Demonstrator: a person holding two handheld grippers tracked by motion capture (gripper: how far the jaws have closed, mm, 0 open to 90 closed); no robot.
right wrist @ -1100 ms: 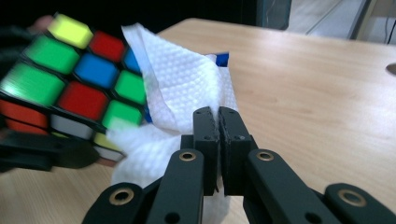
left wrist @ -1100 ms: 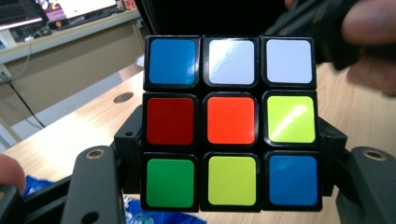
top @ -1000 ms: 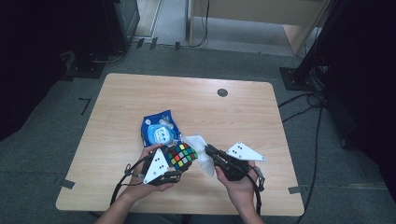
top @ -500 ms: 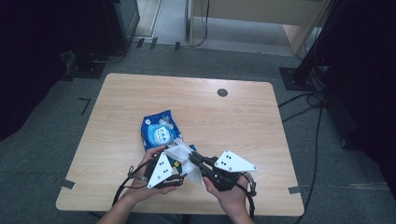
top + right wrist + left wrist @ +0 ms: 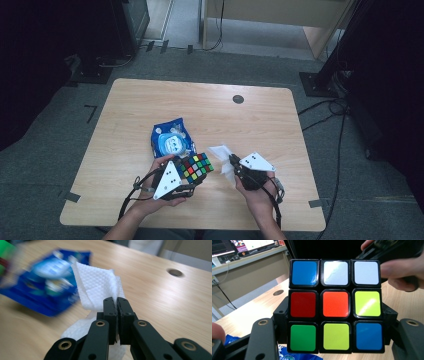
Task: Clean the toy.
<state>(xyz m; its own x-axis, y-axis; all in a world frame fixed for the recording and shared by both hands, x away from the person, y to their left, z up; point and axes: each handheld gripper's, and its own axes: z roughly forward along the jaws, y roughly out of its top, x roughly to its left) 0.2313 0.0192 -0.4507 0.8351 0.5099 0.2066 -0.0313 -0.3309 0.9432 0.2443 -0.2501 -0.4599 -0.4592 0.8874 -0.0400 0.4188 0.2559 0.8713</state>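
Note:
A colour-puzzle cube (image 5: 196,166) (image 5: 335,305) is held off the table, with my left gripper (image 5: 192,172) shut on its two sides. In the left gripper view it faces the camera with blue, white, red, orange, yellow and green squares. A crumpled white wet wipe (image 5: 222,156) (image 5: 96,287) sticks up from my right gripper (image 5: 232,161) (image 5: 117,301), whose jaws are pressed shut on it. The wipe sits just right of the cube, apart from it. Each gripper is held in a hand.
A blue wet-wipe packet (image 5: 171,138) (image 5: 47,277) lies on the wooden table (image 5: 280,125) just beyond the cube. A dark round hole (image 5: 238,99) (image 5: 174,272) sits near the table's far edge. Cables trail from both grippers toward the front edge.
The right gripper with the wipe swung left against the cube half a second ago, then drew back right and down. The left gripper and cube stayed put.

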